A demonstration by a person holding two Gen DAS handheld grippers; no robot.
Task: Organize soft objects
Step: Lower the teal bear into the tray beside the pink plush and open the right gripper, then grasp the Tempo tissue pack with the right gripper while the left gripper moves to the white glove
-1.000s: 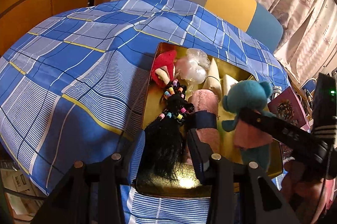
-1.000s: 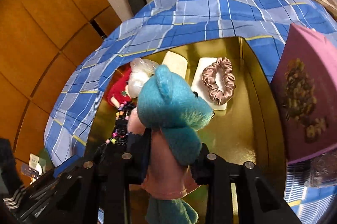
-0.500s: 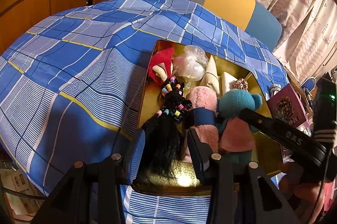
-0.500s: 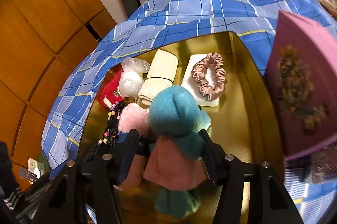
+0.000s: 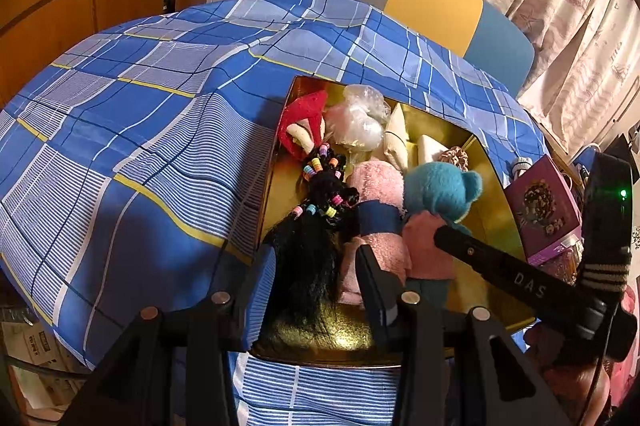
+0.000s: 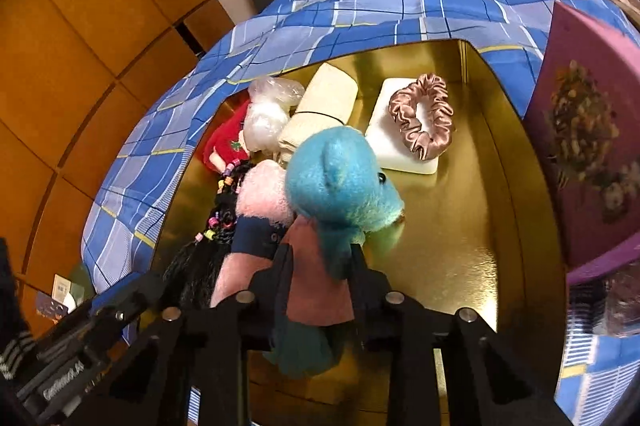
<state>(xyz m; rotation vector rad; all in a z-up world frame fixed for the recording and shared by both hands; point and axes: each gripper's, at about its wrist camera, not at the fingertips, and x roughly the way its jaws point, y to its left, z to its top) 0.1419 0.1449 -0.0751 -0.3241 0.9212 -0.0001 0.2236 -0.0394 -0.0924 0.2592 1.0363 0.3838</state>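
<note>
So the big change: a second ago the bear (image 6: 336,182) was hanging up over the box (image 6: 520,186), and now it's down inside, feet near the gold floor, snug against the pink plush (image 6: 264,194) at its 9 o'clock. The right claw (image 6: 320,266) let go for a moment and its jaws have just been closing again. In the right wrist view they're pinched on the bear's pink dress, so it hasn't been released for good. My guess is that was a regrip to nudge it into line, so the placing step looks nearly done but not finished.

The left claw (image 5: 316,278) hasn't budged. It's partly apart, straddling the black hair (image 5: 312,258) at the box's near-left corner. I can't tell if the pads are actually squeezing it.

Room-wise, from the bear:
- 3 o'clock is bare gold floor, then the box's right wall, with the purple book (image 6: 592,130) leaning just outside it.
- 1 o'clock is the scrunchie (image 6: 424,122) on its white pad, apart from the bear.
- 11 to 12 o'clock is crowded: a cream roll, a plastic bag and a red toy.
- 9 o'clock is tight, with the plush, the hair and the left claw all bunched up.

The easiest way out for the right claw is probably straight back toward 6, or up.
</note>
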